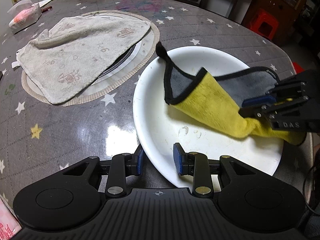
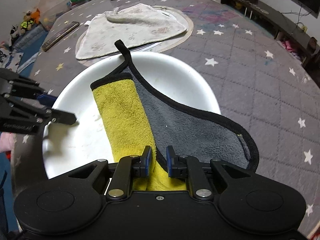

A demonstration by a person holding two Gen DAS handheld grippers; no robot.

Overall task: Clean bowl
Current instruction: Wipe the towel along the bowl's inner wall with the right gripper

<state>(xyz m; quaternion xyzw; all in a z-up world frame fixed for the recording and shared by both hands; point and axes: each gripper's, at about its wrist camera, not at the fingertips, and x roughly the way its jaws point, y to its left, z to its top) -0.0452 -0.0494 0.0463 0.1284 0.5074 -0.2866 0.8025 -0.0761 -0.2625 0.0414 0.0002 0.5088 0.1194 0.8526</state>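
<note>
A white bowl (image 1: 160, 124) sits on the grey star-patterned table, with faint marks on its inner floor. My left gripper (image 1: 159, 160) is shut on the bowl's near rim, one blue pad outside the wall and one inside. A yellow and grey cloth (image 1: 204, 100) with black edging lies across the inside of the bowl. My right gripper (image 1: 251, 108) comes in from the right, shut on one end of it. In the right wrist view the cloth (image 2: 124, 116) stretches from my right gripper (image 2: 159, 160) over the bowl (image 2: 170, 70) to its far rim. There my left gripper (image 2: 60, 109) clamps the bowl's left rim.
A worn white towel (image 1: 80, 60) lies on a round mat (image 1: 148, 60) beyond the bowl. A tissue pack (image 1: 24, 16) sits at the far left of the table and a phone (image 2: 60, 34) lies near the towel. A red stool (image 1: 264, 24) stands past the table's far right edge.
</note>
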